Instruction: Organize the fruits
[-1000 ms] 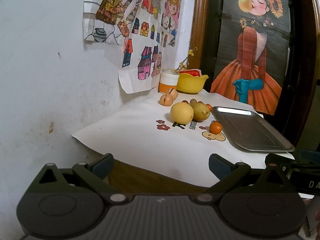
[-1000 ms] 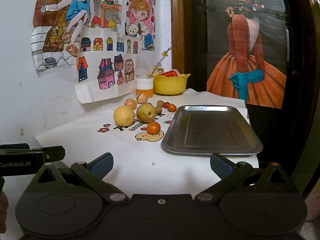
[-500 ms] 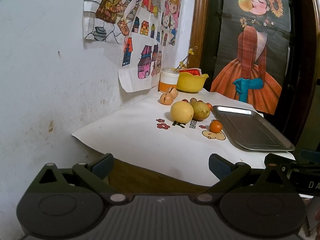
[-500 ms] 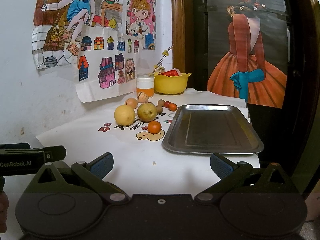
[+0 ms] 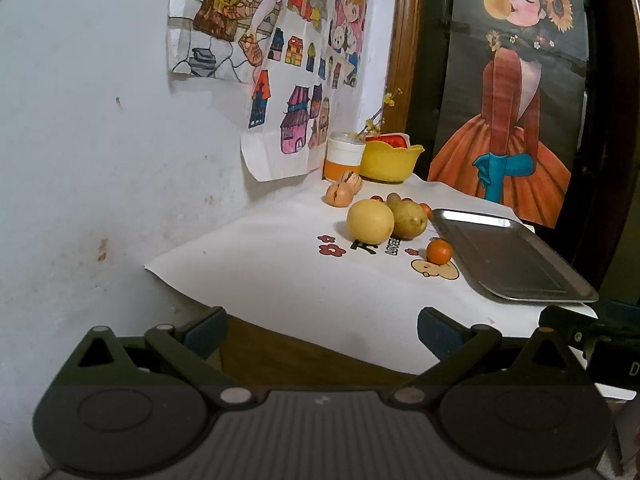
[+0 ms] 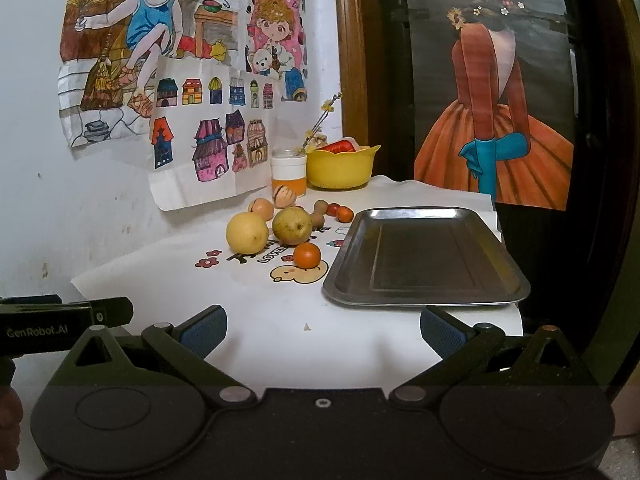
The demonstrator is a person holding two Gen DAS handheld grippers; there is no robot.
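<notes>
left tool (image 5: 322, 330) wide, empty | right tool (image 6: 323, 330) wide, empty | fruits (image 6: 294, 226) clustered far left on surface (image 6: 280, 320) | steel tray (image 6: 424, 256) right, just beside small orange (image 6: 307, 256)

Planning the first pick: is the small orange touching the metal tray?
Apart. The right wrist view shows white cloth between the small orange and the metal tray rim.

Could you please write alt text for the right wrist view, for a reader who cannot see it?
An empty metal tray lies on a white-covered table, with loose fruit to its left: a small orange, a yellow round fruit and a greenish pear. The right tongs are open in the foreground, holding nothing.
</notes>
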